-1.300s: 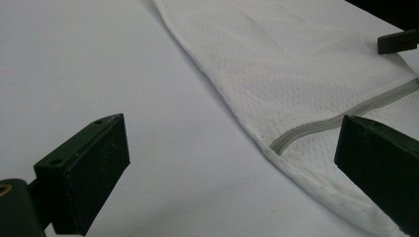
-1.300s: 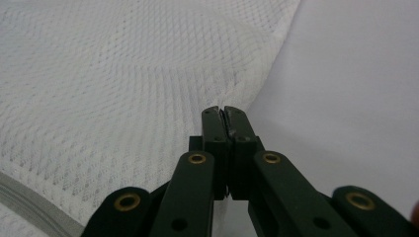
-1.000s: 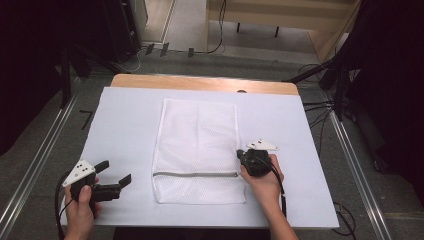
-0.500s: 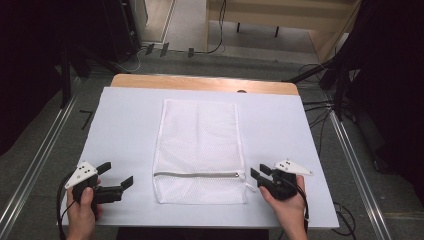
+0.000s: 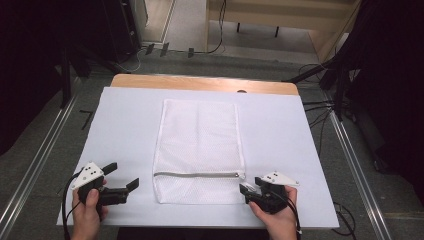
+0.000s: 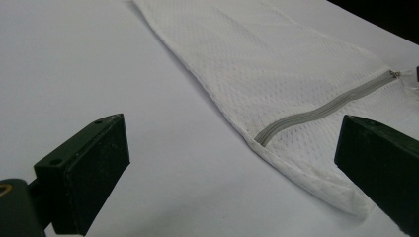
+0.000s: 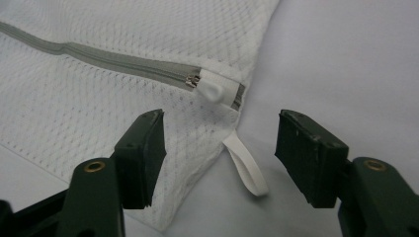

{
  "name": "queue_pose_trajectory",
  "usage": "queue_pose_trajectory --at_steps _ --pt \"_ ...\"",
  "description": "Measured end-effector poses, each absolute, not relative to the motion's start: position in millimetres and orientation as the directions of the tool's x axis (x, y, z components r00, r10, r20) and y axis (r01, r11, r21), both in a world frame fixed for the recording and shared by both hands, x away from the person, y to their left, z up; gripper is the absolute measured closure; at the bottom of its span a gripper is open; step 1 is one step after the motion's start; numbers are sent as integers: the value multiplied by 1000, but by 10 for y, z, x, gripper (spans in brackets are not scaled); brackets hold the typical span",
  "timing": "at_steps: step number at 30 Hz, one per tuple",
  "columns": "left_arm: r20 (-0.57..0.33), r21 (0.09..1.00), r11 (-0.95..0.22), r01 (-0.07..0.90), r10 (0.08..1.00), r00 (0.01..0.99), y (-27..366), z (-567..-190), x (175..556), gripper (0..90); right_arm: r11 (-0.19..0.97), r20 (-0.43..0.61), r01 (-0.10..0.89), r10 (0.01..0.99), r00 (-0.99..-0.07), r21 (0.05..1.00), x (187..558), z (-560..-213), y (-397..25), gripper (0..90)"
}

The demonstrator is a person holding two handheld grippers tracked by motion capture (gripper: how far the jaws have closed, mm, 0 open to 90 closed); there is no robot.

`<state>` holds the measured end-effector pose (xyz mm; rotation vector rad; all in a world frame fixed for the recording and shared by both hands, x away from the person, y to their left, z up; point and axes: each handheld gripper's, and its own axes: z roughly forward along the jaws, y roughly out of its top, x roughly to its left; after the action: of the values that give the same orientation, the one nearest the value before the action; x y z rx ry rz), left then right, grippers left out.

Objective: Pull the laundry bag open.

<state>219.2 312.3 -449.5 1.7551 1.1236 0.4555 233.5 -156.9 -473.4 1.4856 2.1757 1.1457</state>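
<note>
2 grippers sit at the near edge of the table [image 5: 310, 150], one on each side of a white mesh laundry bag [image 5: 200, 135] that lies flat along the table's middle, its long axis running from the near edge toward the far edge. A grey zipper [image 5: 197, 175] crosses the bag close to its near end, zipped shut, with the slider [image 7: 193, 80] parked at the bag's right side.

The right gripper [image 5: 248, 190] has its jaws spread and empty, just beside the bag's near right corner. In the right gripper view the slider and its white fabric cover [image 7: 217, 89] lie just ahead of the jaws and a little toward the left jaw, with a white hanging loop [image 7: 245, 165] lying on the table between the 2 jaws. That makes the right hand much the nearer to the slider; any pull on it would likely run along the zipper, toward the left edge.

The left gripper [image 5: 122, 175] is also released and empty, apart from the bag's left side, its jaws pointed toward the zipper's left end [image 6: 264, 136].

The pull tab is tucked under the cover and hard to make out. Whether anything is inside the bag cannot be told.
</note>
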Motion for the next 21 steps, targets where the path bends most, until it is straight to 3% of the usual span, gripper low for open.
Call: queue_pose_trajectory --at_steps 14,21 --pt "-181 870 -131 476 813 554 2905 -4488 2174 4 253 47 652 913 -406 715 2340 -4810 -1310 408" --pt "-212 866 -128 484 783 585 2702 -4490 2165 4 217 68 666 925 -375 714 2350 -4799 -1350 656"
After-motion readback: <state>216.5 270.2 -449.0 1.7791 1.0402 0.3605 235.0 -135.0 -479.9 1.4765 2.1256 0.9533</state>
